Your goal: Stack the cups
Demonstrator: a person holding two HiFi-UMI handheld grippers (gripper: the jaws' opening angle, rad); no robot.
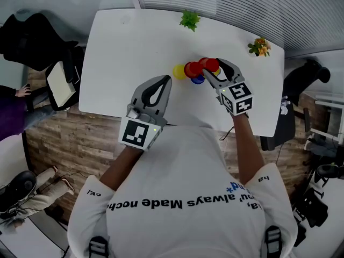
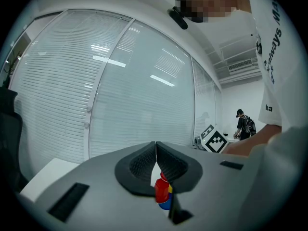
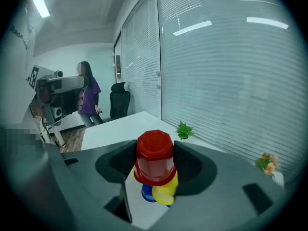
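My right gripper [image 1: 213,67] is shut on an upside-down red cup [image 1: 210,64] and holds it above the cluster of cups on the white table [image 1: 123,63]. In the right gripper view that red cup [image 3: 154,157] fills the gap between the jaws, with a yellow cup [image 3: 166,191] and a blue cup [image 3: 147,192] below it. On the table stand a yellow cup [image 1: 179,71], a second red cup [image 1: 192,69] and a blue cup [image 1: 198,80]. My left gripper [image 1: 162,80] is shut on nothing, just left of the cups; the cluster [image 2: 162,191] shows beyond its tips [image 2: 156,150].
A small green plant [image 1: 190,20] stands at the table's far edge and an orange flower pot [image 1: 259,47] near the right corner. A dark chair [image 1: 64,79] is at the table's left side. The near table edge runs just in front of me.
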